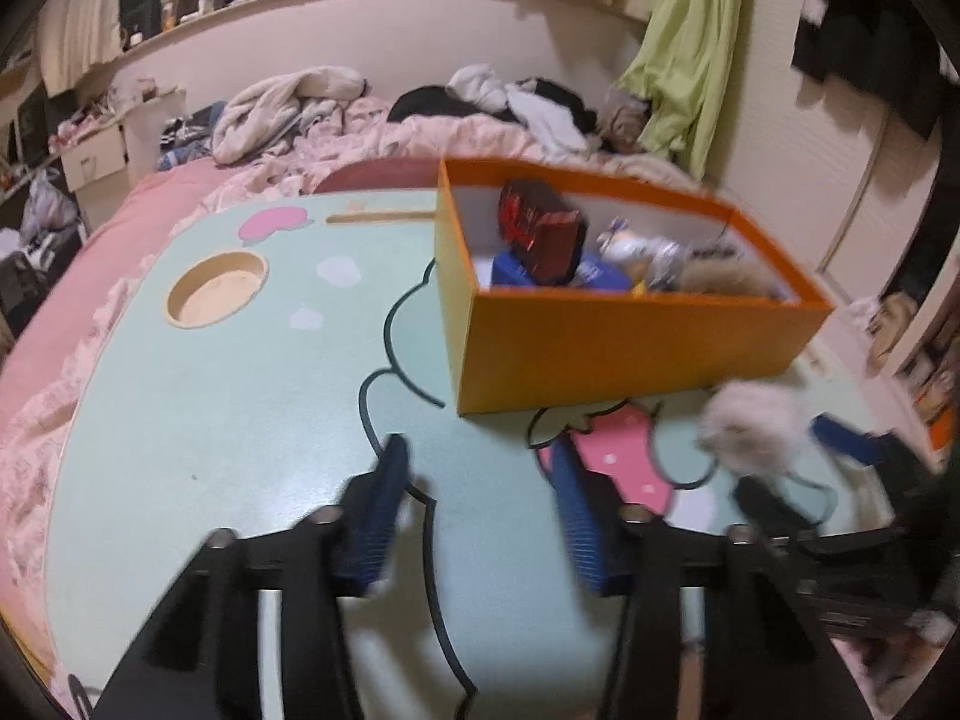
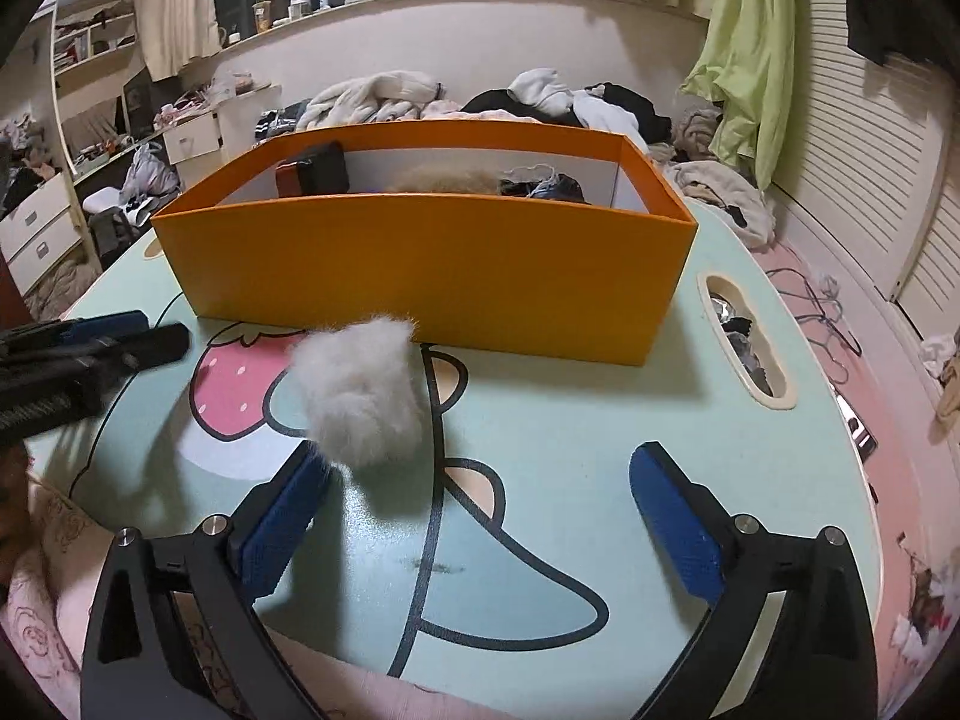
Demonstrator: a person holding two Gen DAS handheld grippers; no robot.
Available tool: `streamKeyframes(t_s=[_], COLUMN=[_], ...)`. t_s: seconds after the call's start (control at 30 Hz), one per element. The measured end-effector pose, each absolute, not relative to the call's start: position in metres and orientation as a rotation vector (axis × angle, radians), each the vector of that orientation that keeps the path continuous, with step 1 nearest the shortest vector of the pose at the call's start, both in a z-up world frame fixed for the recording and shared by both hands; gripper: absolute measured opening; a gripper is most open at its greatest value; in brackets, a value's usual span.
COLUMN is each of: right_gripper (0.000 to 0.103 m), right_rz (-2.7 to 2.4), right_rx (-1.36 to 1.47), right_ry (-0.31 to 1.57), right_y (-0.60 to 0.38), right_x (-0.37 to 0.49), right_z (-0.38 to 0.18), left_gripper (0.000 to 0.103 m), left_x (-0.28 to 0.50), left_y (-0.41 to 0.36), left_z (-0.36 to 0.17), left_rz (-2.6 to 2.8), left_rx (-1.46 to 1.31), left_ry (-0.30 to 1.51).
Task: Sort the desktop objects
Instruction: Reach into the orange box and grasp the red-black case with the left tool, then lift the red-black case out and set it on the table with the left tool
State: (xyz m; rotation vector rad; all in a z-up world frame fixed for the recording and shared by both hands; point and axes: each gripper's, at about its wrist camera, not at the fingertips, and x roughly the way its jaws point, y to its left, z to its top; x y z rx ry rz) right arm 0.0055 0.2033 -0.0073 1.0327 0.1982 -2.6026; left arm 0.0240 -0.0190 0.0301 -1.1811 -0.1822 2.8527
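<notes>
The right tool [image 2: 480, 516] is spread wide and empty over the worktop [image 2: 570, 450], its left pad just touching the white fluffy pompom [image 2: 360, 396] lying between it and the orange box [image 2: 432, 276]. The pompom looks feather-light and squashy, so a gentle pinch across its middle should do. The left tool [image 1: 474, 492] hovers open, holding nothing. The box already contains assorted items; beyond it lies a bed [image 1: 360, 138] strewn with clothes.

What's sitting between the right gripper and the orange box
A white fluffy pom-pom lies on the table between the open right gripper and the orange box, close to its left finger; the right wrist view shows it.
</notes>
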Motion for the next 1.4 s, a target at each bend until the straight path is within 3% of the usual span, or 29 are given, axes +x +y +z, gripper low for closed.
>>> streamKeyframes(t_s=[0.03,0.23,0.53,0.87,0.93,1.0,1.23,1.4], right_gripper=[0.101,0.102,0.102,0.102,0.102,0.102,0.102,0.102], right_rz=[-2.601,-2.604,-2.599,-2.597,-2.597,-2.6,-2.599,-2.599], right_rx=[1.032,1.034,1.035,1.036,1.034,1.033,1.034,1.035], right_ry=[0.199,0.203,0.198,0.195,0.195,0.197,0.192,0.191], right_y=[0.204,0.194,0.195,0.195,0.195,0.192,0.191,0.19], right_x=[0.007,0.012,0.012,0.012,0.012,0.015,0.016,0.016], right_z=[-0.008,0.0,0.001,0.001,0.0,0.002,0.002,0.002], left_gripper=[0.031,0.031,0.029,0.037,0.031,0.026,0.026,0.026], left_x=[0.028,0.006,-0.07,-0.139,-0.147,-0.146,-0.113,-0.054], left_y=[-0.02,-0.024,-0.006,0.035,0.034,0.039,0.005,-0.005], left_z=[0.038,0.089,0.095,0.059,0.047,0.044,0.071,0.102], left_rz=[2.844,2.721,2.632,2.853,2.816,2.868,2.848,2.784], left_rx=[-1.153,-1.071,-1.295,-1.534,-1.583,-1.524,-1.251,-1.062], left_ry=[-0.208,-0.345,-0.396,0.05,0.068,0.199,-0.143,-0.27])
